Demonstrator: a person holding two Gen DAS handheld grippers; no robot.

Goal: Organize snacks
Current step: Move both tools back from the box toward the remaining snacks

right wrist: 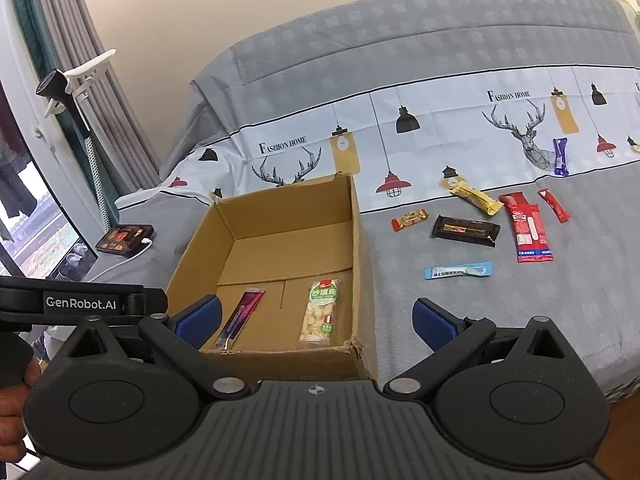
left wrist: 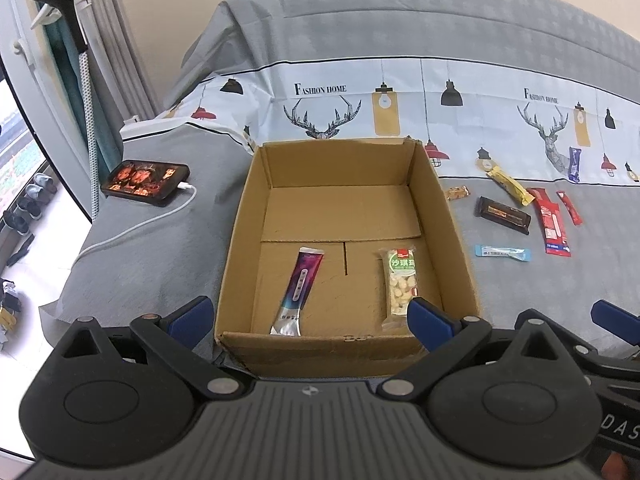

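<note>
Grey bed [left wrist: 160,240] | cardboard box [left wrist: 452,216] | phone [left wrist: 145,177] | curtains [right wrist: 100,92]

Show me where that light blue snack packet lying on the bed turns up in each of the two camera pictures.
Left wrist view: the light blue packet lies right of centre, on the grey bedspread, right of the cardboard box.
Right wrist view: the light blue packet lies right of centre, also right of the cardboard box.
Shared landmark: the black chocolate bar just beyond it.
</note>
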